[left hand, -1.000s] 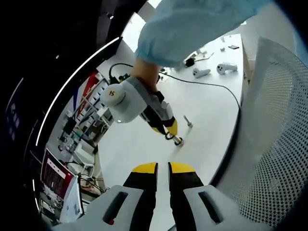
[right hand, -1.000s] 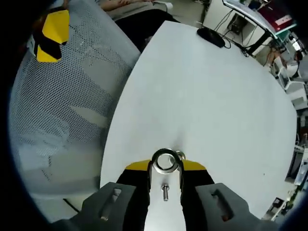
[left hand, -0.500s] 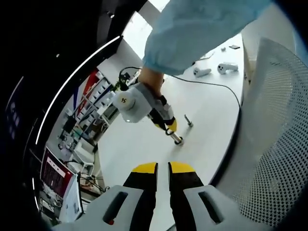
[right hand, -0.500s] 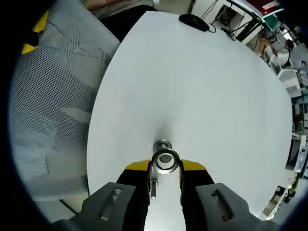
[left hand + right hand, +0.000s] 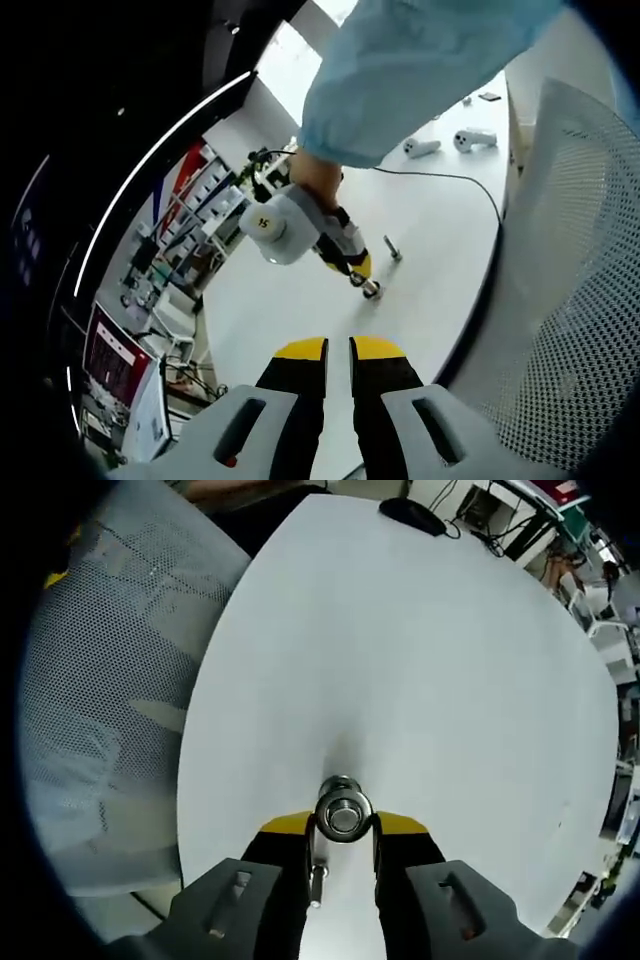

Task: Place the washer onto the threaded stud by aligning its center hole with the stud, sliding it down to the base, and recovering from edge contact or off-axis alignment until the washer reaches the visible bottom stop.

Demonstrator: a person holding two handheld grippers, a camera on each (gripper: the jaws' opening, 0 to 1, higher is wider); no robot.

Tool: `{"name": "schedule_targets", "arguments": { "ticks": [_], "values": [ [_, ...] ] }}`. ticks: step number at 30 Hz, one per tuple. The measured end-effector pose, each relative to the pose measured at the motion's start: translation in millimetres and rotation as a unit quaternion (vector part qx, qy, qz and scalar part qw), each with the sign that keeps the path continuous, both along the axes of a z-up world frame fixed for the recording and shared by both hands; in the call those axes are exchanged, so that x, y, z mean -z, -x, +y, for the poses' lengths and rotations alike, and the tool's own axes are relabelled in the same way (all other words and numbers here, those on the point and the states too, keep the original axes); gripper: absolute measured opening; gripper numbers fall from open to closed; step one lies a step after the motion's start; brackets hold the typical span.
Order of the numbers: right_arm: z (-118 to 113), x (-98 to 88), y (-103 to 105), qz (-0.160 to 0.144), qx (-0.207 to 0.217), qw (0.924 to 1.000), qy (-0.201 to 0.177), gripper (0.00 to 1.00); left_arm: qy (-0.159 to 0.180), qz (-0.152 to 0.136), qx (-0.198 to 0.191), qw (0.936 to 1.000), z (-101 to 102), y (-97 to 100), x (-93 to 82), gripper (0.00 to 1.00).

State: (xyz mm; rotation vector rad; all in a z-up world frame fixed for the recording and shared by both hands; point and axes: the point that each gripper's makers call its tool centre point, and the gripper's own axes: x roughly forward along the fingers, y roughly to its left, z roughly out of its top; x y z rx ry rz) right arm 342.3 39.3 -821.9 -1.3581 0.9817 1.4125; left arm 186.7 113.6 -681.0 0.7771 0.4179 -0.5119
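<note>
White round tabletop [image 5: 430, 660] carries the work; a grey perforated mesh chair back [image 5: 95, 690] stands just off its near edge, and cluttered shelving [image 5: 185, 215] lies beyond the far edge.

Change from half a second ago: in the right gripper view the silver metal washer [image 5: 343, 814] sits more squarely over the upright threaded steel stud [image 5: 340, 785], whose head now shows through and just past the washer's hole. Whether the washer is threaded onto it cannot be told. In the left gripper view the right gripper [image 5: 362, 279] has shifted slightly, its tips still down at the stud [image 5: 371, 290] near the table's near edge.

Right gripper [image 5: 343, 825]: yellow-tipped black jaws closed on the washer, pinching its rim from both sides. Left gripper [image 5: 338, 349]: jaws nearly together with a narrow slit between, nothing held, hanging above the table well apart from the stud.

Count: one washer; one standing stud; one loose bolt [image 5: 391, 250] lying flat on the table just beyond the stud, and a short bolt [image 5: 316, 872] showing between the right jaws below the washer (same item or not, cannot tell); two white handheld controllers [image 5: 448, 143] at the far edge; one black cable [image 5: 450, 180]; one black mouse [image 5: 413, 516] at the far edge.

Clearance: bare tabletop on all sides of the stud; the chair back is the nearest obstacle, beside the near edge.
</note>
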Motion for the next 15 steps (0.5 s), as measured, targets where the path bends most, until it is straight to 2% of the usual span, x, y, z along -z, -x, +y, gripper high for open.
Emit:
{"name": "schedule_targets", "arguments": {
  "ticks": [15],
  "values": [
    [0.4, -0.8, 2.1, 0.002, 0.009, 0.9999, -0.014, 0.23, 0.000, 0.001, -0.003, 1.0000, 0.7, 0.4, 0.6, 0.06]
  ]
}}
